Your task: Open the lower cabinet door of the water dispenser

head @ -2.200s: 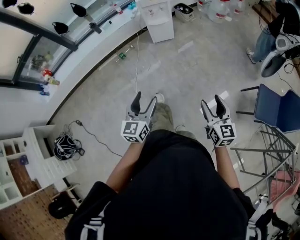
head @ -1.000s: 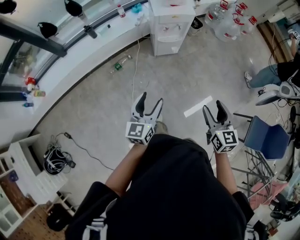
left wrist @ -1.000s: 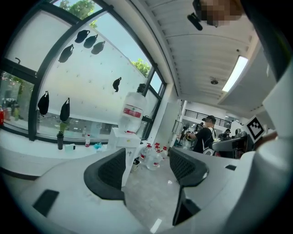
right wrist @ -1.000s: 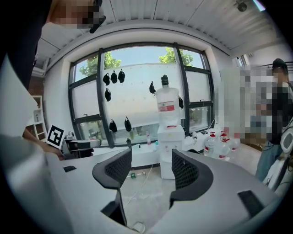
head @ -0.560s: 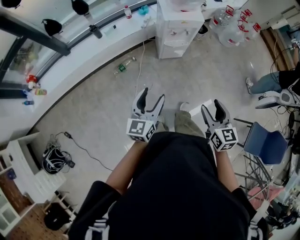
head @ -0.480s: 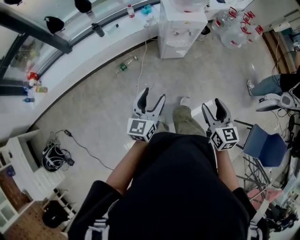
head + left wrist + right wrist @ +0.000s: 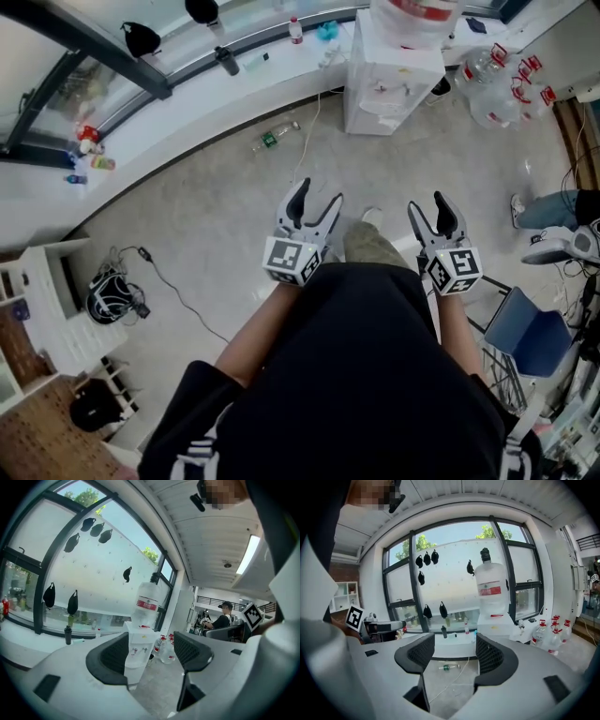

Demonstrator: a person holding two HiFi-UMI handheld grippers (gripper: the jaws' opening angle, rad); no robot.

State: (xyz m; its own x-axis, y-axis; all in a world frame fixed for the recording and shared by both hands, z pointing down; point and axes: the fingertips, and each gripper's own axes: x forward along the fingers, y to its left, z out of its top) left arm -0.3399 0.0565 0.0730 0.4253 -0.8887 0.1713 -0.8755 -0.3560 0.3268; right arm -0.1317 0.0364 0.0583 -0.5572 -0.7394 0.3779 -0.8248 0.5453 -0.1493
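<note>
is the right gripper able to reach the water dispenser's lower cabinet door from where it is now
Probably not yet. The right gripper, jaws apart and empty, hangs over floor well short of the water dispenser. Nothing blocks the way; the person likely has to step closer.

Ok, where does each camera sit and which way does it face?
Head view: on the person's head, steeply down at the floor; torso, left gripper and right gripper show.
Left gripper view: on that gripper, along its open jaws at the water dispenser.
Right gripper view: likewise, toward the window ledge.
Shared: the water dispenser, in all three.
</note>
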